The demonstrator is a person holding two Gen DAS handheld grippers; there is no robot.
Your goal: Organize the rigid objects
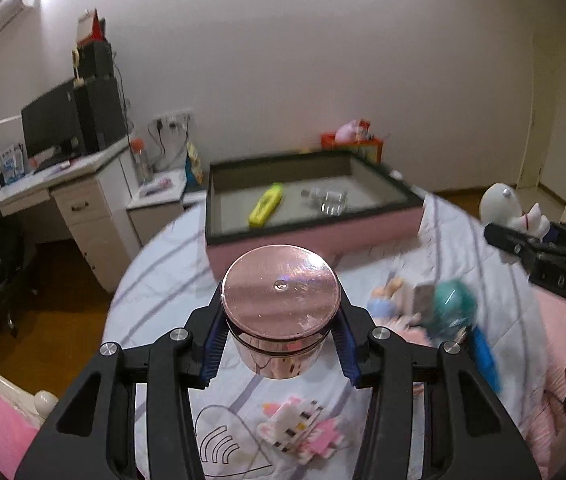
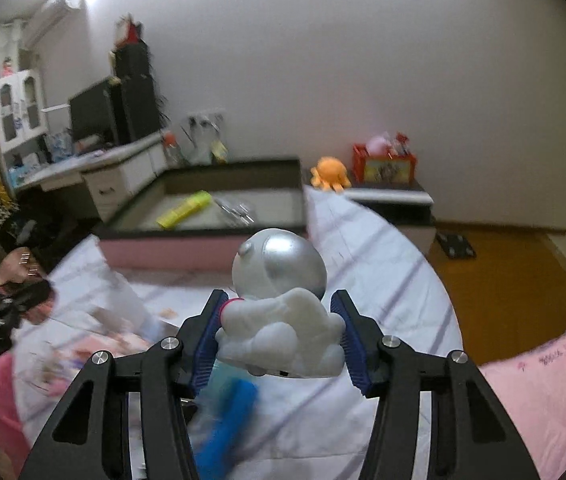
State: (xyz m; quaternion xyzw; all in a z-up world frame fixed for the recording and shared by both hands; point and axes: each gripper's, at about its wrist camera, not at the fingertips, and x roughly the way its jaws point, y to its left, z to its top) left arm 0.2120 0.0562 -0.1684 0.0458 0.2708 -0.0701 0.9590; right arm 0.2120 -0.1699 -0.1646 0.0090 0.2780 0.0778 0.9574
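The left gripper [image 1: 279,344] clasps a pink tin [image 1: 280,312] and the right gripper [image 2: 279,340] clasps an astronaut [image 2: 281,308], both lifted over the bed with the tray [image 1: 311,236] straight ahead, nearer the left.

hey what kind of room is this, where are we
Most likely a bedroom, perhaps a child's. The work goes on over a bed with a striped sheet; a desk with a monitor stands by the wall, and an orange plush octopus sits beside the bed.
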